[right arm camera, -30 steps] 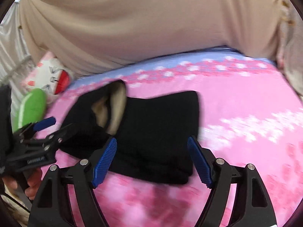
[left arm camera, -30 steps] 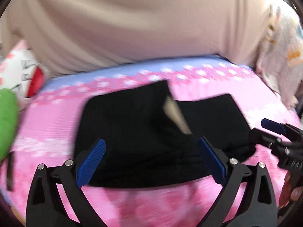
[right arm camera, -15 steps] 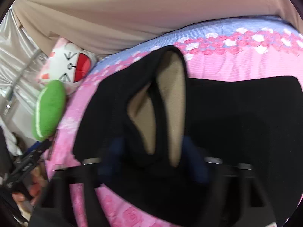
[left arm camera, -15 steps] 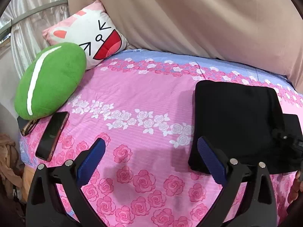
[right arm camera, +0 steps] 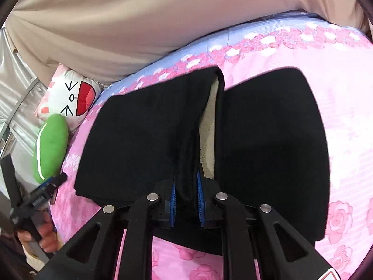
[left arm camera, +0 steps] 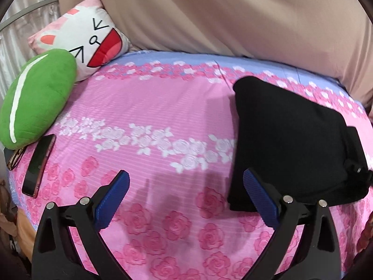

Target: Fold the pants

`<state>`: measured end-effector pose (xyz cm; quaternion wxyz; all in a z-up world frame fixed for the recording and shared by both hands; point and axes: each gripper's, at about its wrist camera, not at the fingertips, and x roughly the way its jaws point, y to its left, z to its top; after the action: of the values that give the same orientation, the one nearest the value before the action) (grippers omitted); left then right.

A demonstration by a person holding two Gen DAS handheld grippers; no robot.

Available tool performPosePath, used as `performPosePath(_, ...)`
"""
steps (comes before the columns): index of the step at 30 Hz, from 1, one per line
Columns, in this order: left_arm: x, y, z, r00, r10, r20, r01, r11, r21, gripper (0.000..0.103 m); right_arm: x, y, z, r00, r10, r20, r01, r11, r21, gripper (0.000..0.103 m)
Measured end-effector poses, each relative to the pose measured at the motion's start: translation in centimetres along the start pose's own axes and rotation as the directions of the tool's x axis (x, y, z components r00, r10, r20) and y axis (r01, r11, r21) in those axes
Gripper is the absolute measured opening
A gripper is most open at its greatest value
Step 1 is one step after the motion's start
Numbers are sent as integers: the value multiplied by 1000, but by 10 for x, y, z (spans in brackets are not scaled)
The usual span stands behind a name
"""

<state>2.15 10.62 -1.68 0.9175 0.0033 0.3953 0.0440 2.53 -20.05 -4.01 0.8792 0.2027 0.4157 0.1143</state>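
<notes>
The black pants (left arm camera: 286,140) lie folded on the pink rose-print bed sheet (left arm camera: 149,107), at the right of the left wrist view. My left gripper (left arm camera: 186,200) is open and empty above the sheet, left of the pants. My right gripper (right arm camera: 186,198) is shut on a fold of the black pants (right arm camera: 268,140), near their front edge. The pinched fold stands up and shows the cream lining (right arm camera: 208,126). The right gripper also shows at the right edge of the left wrist view (left arm camera: 356,172). The left gripper shows at the left edge of the right wrist view (right arm camera: 44,189).
A green plush cushion (left arm camera: 35,95) and a white cat-face pillow (left arm camera: 88,39) lie at the bed's left end. A phone (left arm camera: 39,163) and glasses (left arm camera: 15,158) lie below the cushion. A beige curtain (left arm camera: 233,11) hangs behind the bed.
My left gripper has swung left off the pants and stays open. My right gripper has moved onto the pants and shut on a raised fold of them.
</notes>
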Motion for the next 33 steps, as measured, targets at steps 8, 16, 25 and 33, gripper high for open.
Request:
performPosePath(8,-15,-14,8,999,-32,29,32,999,5,96,-88,25,37,978,-5,208,31,992,-123,13)
performPosePath(16,-3,-42,5,998,-65,-15,65,997,44,96,-56,-76,-9,982,-178,69,176,984,42,19)
performPosePath(25,8,-60,17,995,-99,-29,100,995,19,96,-100,-29,15,973,-124,193,141,987,-75,22)
performPosePath(33,65,-65,15,975,223,-15,-221,970,99,96,5,48,65,999,12,49,0,974,-227,21)
